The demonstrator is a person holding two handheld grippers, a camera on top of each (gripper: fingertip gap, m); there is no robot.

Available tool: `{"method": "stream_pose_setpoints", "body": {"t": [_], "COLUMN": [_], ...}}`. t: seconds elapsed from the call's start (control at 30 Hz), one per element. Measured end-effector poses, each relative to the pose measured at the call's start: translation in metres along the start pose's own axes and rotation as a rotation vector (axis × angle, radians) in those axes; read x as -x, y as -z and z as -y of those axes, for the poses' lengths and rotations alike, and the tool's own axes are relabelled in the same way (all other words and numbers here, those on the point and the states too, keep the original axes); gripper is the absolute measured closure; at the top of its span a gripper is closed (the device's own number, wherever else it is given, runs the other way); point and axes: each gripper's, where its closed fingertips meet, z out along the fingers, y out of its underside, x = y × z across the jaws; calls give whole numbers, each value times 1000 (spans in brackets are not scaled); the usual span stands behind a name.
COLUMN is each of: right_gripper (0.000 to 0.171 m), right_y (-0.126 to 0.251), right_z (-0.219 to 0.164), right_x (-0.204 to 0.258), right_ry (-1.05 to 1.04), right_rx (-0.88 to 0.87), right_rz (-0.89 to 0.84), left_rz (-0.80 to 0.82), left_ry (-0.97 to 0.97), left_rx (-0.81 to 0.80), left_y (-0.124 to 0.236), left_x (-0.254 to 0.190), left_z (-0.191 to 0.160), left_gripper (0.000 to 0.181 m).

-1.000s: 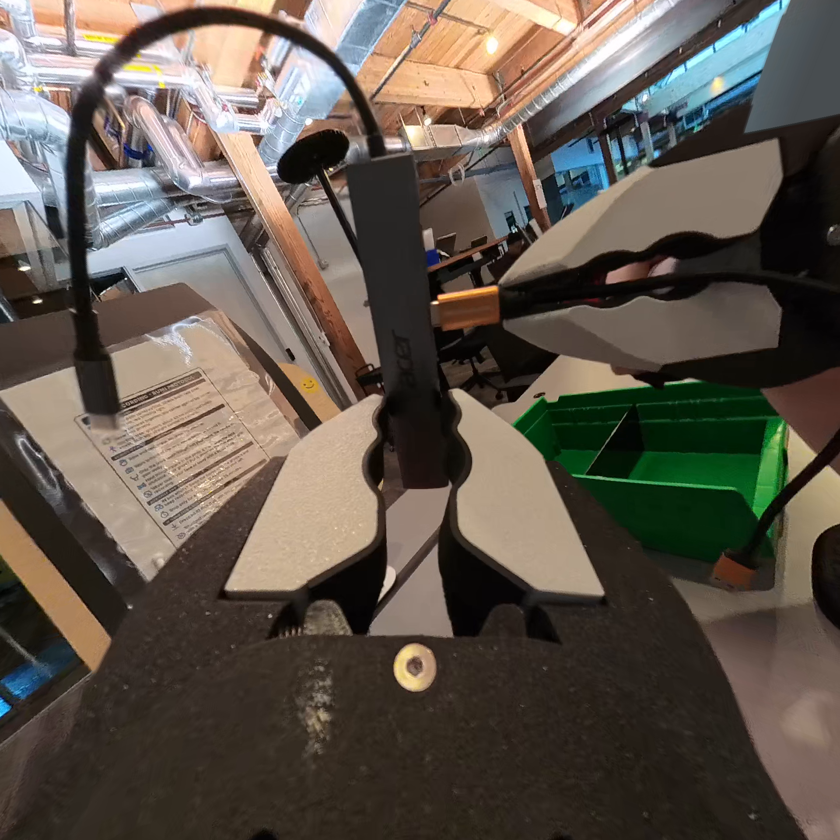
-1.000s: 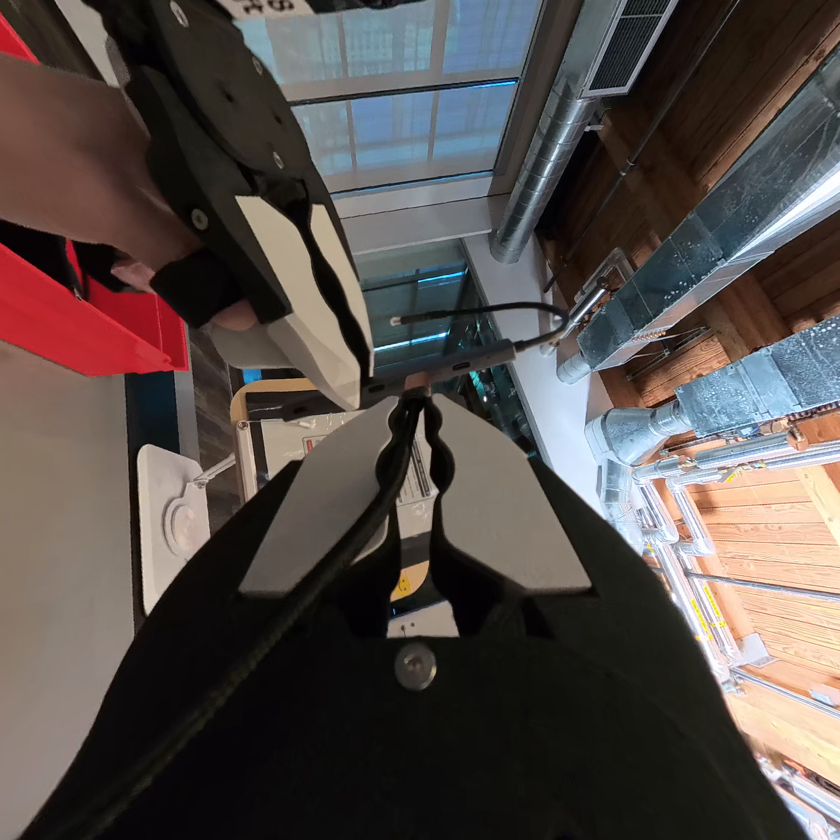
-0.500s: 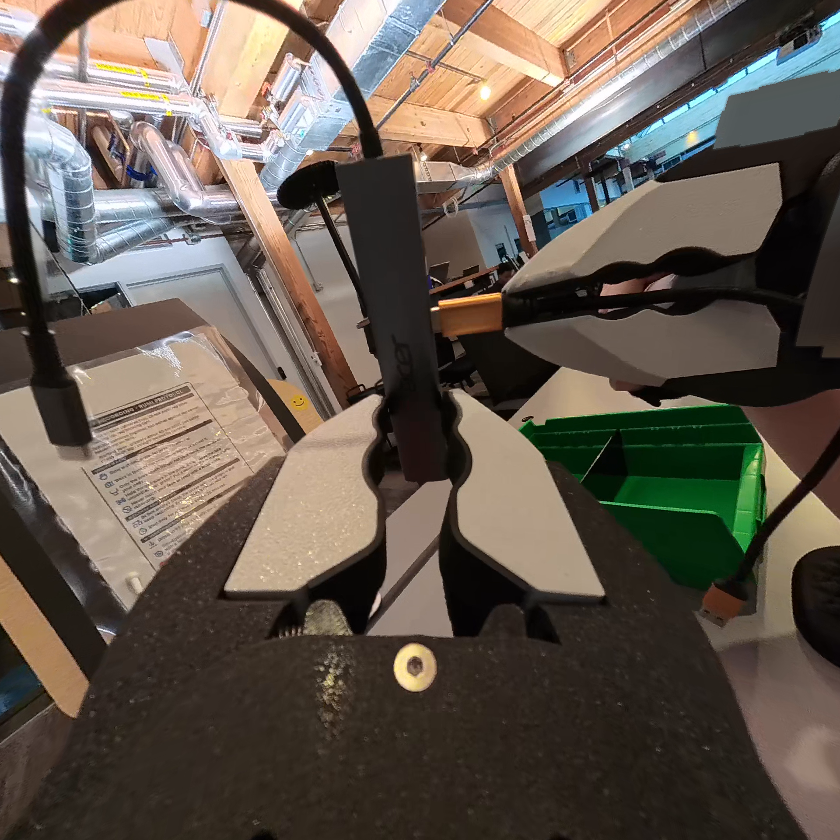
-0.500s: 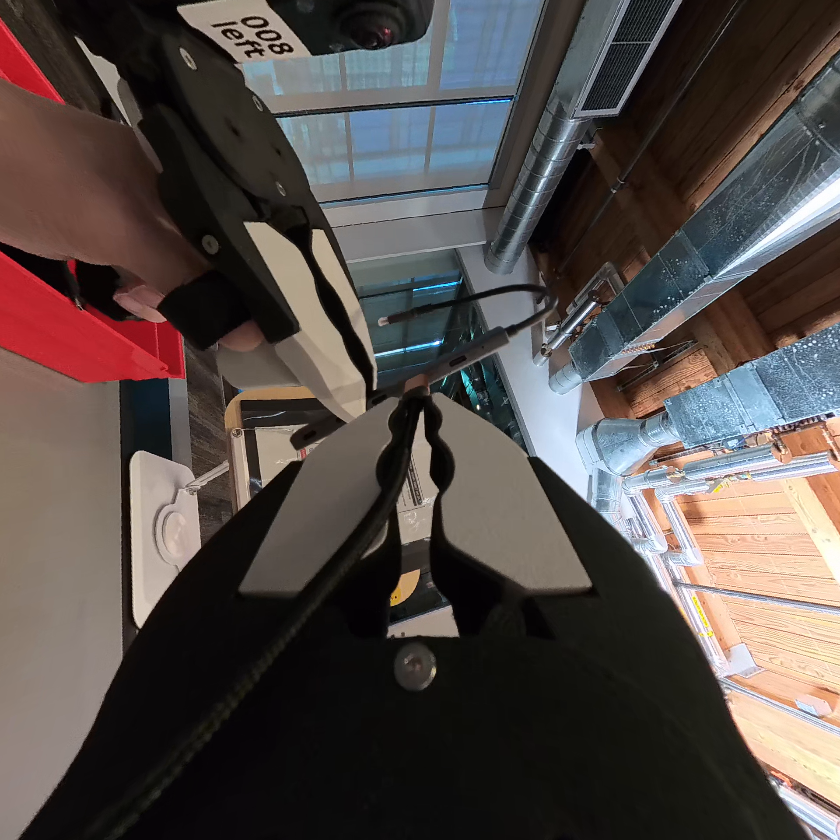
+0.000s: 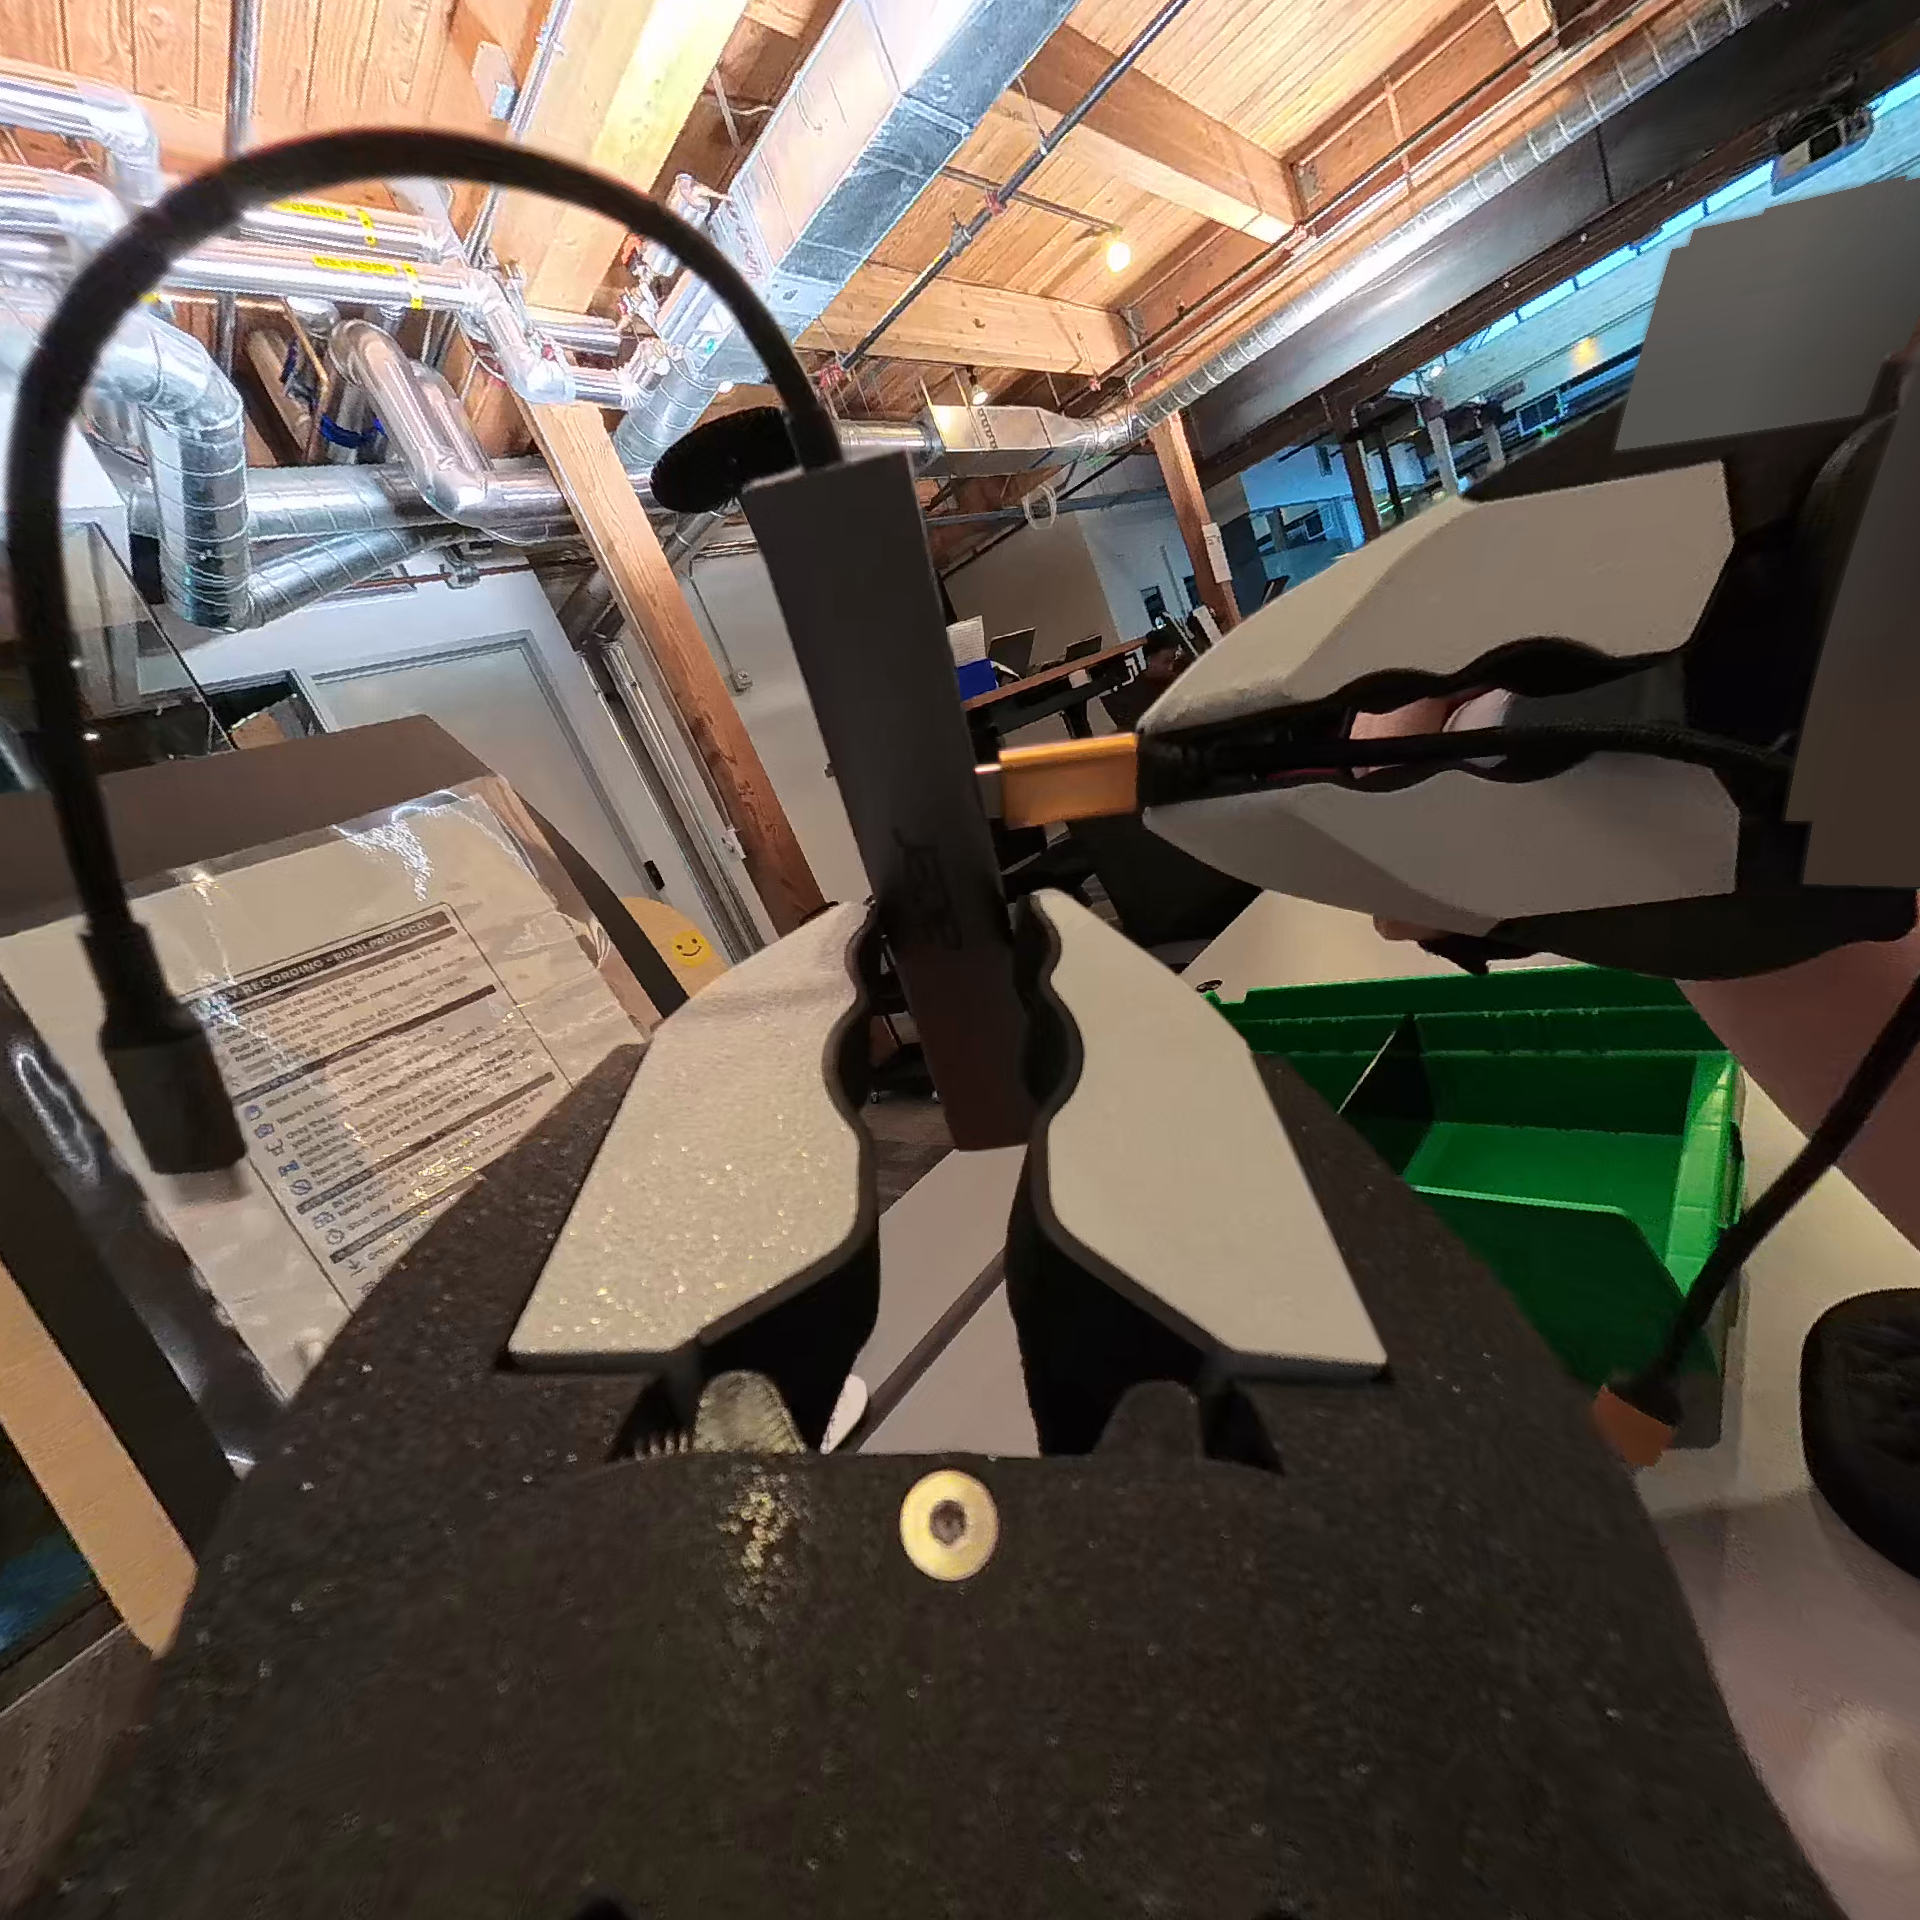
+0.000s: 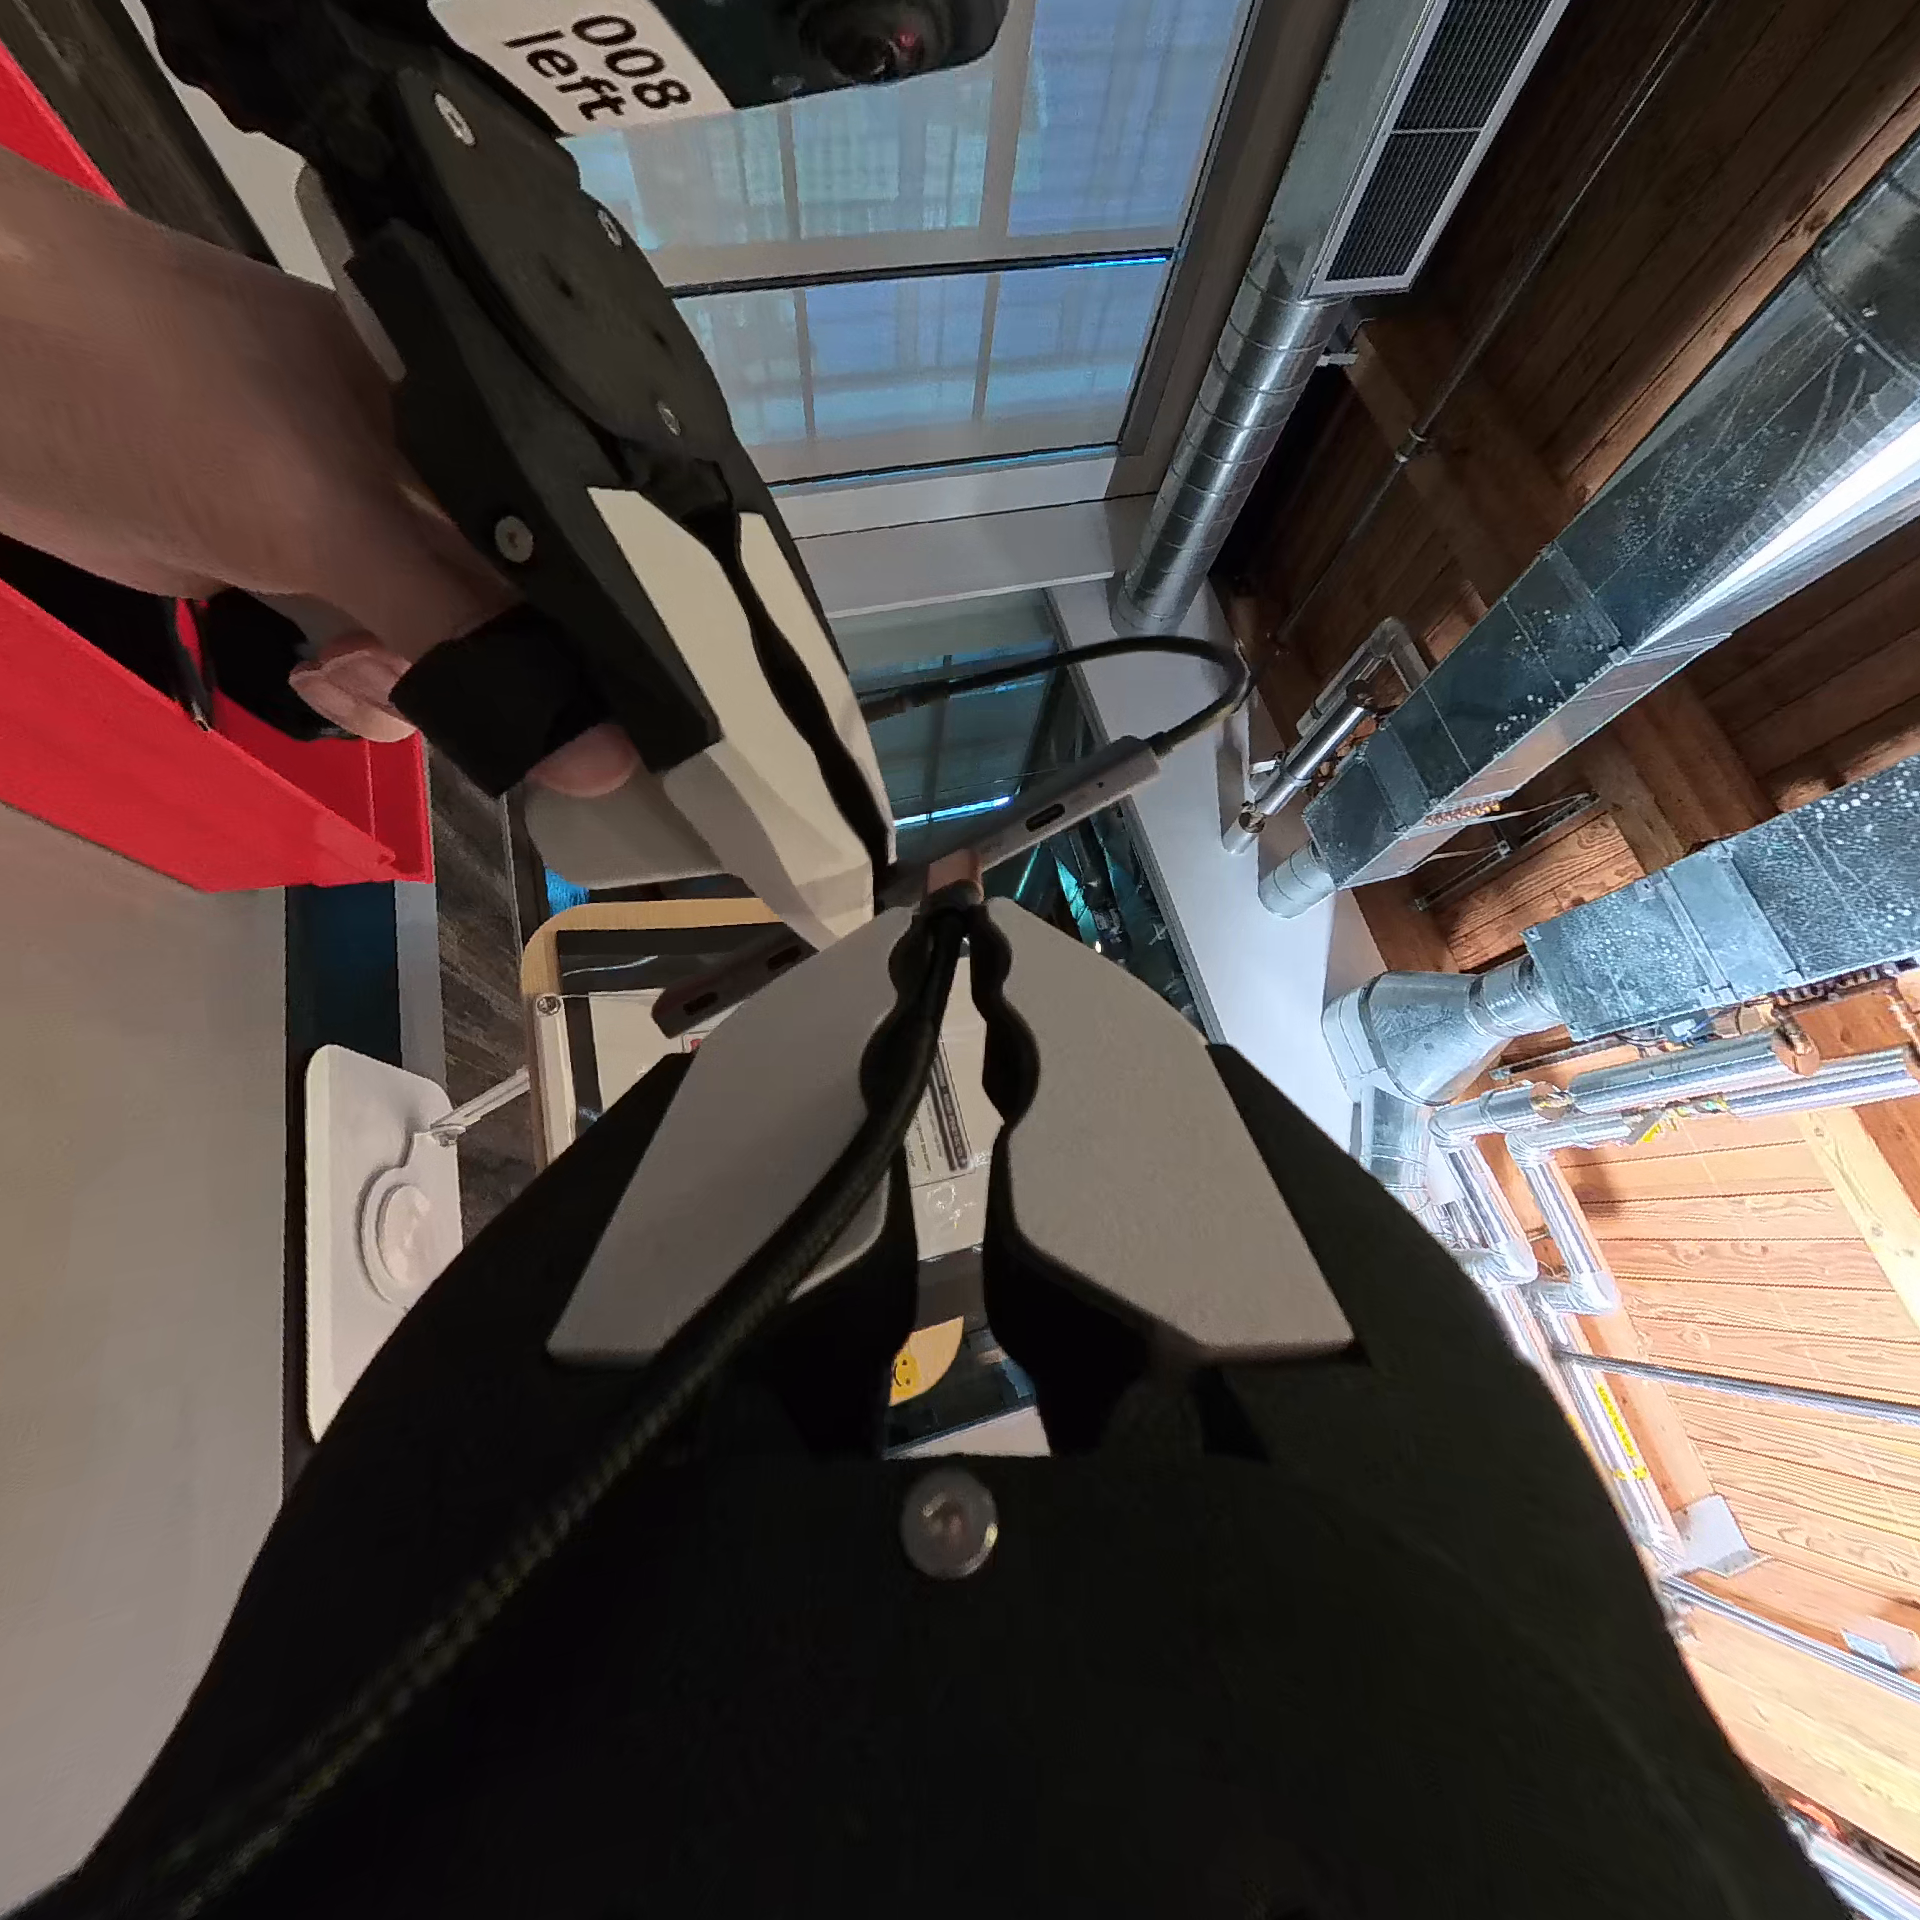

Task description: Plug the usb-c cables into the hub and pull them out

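My left gripper [image 5: 951, 914] is shut on the lower end of a dark grey hub [image 5: 883, 707] and holds it upright in the air. The hub's own black cable [image 5: 312, 177] arcs left and ends in a loose black plug [image 5: 171, 1081]. My right gripper [image 5: 1148, 774] comes in from the right, shut on a black braided cable just behind its copper USB-C plug [image 5: 1070, 779]. The plug's metal tip meets the hub's right side; how deep it sits is hidden. In the right wrist view my right gripper [image 6: 951, 904] grips the cable [image 6: 894, 1081] against the hub [image 6: 1081, 795], beside the left gripper [image 6: 868, 873].
The cable's other copper plug [image 5: 1631, 1418] hangs low at the right. A green divided bin [image 5: 1558, 1122] sits on the grey table behind it. A laminated sheet [image 5: 343, 1039] stands at the left. A red bin [image 6: 156, 748] and a white block [image 6: 384, 1195] lie at the left. My left and right fingertips are right by each other.
Both grippers and the hub have tilted and shifted a little together. The copper plug stays at the hub's side, with slightly more of its metal tip showing.
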Motion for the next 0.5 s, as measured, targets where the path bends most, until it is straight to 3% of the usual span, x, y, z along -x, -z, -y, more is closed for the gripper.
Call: {"method": "stream_pose_setpoints", "body": {"t": [0.23,0.5], "right_gripper": [163,163], "right_y": [-1,2], "right_z": [-1,0], "right_x": [3,1], "right_ry": [-17,-99], "right_rx": [-2,-41], "right_rz": [14,35], "left_rz": [16,44], "left_ry": [-19,-176], "left_rx": [2,41], "left_y": [2,6], "left_x": [3,2], "left_z": [2,5], "left_gripper": [155,158]}}
